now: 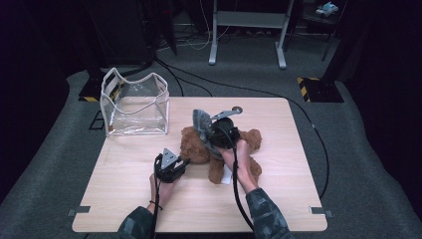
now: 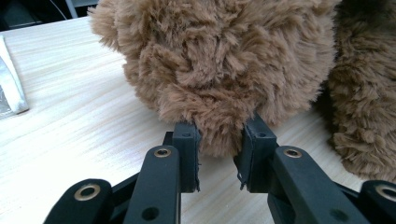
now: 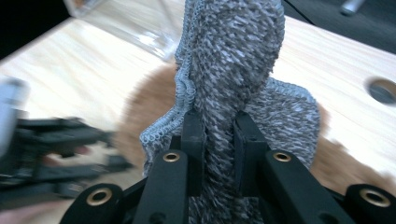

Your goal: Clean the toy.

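While left tongs (image 2: 219, 151) pinch one teddy bear (image 2: 219, 65), right tongs (image 3: 218, 135) clamp one grey knit (image 3: 233, 60).

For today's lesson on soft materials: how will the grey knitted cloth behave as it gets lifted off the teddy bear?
Probably floppy: the grey knitted cloth folds and bunches where the right tool pinches it. Likely light. Its rough knit may cling to the teddy bear.

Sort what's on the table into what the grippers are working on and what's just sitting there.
In use:
- brown teddy bear, pinched by the left gripper
- grey knitted cloth, clamped in the right gripper

Lying about:
- clear bag
- frame on the floor
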